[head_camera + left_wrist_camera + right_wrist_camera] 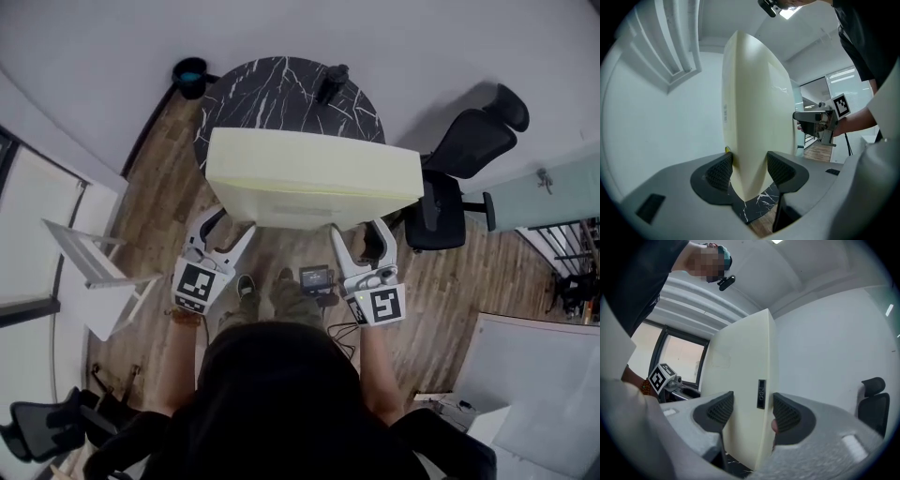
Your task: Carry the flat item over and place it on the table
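Note:
A flat cream-coloured slab (312, 176) is held level in the air between both grippers, in front of a round black marble table (281, 94). My left gripper (228, 228) is shut on its near left edge, and the slab (754, 122) fills the gap between the ribbed pads (719, 171). My right gripper (361, 239) is shut on the near right edge. There the slab (740, 390) shows a small black port strip (761, 393) on its side. The other gripper (820, 123) shows across the slab.
A dark object (331, 82) stands on the table's far side and a black bin (190, 75) sits behind it. A black office chair (464, 159) is at the right, a white frame (94, 267) at the left. Wood floor (159, 187) lies below.

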{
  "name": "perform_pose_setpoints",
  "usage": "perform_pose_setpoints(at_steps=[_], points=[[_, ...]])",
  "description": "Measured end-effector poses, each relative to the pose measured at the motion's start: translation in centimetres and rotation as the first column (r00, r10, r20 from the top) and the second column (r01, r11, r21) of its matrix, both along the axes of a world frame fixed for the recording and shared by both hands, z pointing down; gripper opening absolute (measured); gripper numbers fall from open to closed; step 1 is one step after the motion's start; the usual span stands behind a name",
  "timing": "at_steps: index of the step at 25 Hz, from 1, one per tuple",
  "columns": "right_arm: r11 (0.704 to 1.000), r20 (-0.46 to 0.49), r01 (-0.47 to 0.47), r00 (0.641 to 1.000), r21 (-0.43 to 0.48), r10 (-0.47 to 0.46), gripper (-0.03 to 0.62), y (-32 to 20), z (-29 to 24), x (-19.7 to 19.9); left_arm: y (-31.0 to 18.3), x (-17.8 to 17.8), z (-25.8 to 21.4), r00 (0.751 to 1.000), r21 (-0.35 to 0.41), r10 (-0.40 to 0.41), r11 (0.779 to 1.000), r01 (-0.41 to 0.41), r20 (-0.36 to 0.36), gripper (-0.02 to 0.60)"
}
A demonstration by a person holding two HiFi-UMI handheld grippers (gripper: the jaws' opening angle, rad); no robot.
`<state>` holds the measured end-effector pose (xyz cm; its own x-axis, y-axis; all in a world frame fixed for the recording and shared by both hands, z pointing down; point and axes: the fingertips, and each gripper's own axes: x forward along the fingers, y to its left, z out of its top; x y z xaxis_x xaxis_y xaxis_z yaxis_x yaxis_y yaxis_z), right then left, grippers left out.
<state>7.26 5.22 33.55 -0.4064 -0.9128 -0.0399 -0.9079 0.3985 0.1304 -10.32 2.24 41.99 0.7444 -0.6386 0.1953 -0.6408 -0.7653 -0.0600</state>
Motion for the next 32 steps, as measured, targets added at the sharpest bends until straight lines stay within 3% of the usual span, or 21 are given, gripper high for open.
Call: perform_pose_setpoints(at_steps=[11, 22, 32], points=[[0.998, 0.047, 0.012, 0.999, -0.055, -0.010, 0.259, -6.0, 3.1, 4.8, -5.8, 4.4, 2.7, 0.997, -0.069, 0.012, 0.998, -0.007, 0.075, 0.229], [0.994, 0.099, 0.043, 0.994, -0.096, -0.034, 0.259, -12.1, 5.0, 8.3, -11.1, 7.4, 4.0, 0.995, -0.118, -0.009, 0.993, 0.021, 0.104, 0.229], [0.978, 0.098, 0.093, 0.992, -0.189, -0.075, 0.259, -13.5, 8.7, 8.4, -10.8, 7.6, 8.0, 0.993, -0.214, -0.031, 0.975, 0.054, 0.110, 0.229]])
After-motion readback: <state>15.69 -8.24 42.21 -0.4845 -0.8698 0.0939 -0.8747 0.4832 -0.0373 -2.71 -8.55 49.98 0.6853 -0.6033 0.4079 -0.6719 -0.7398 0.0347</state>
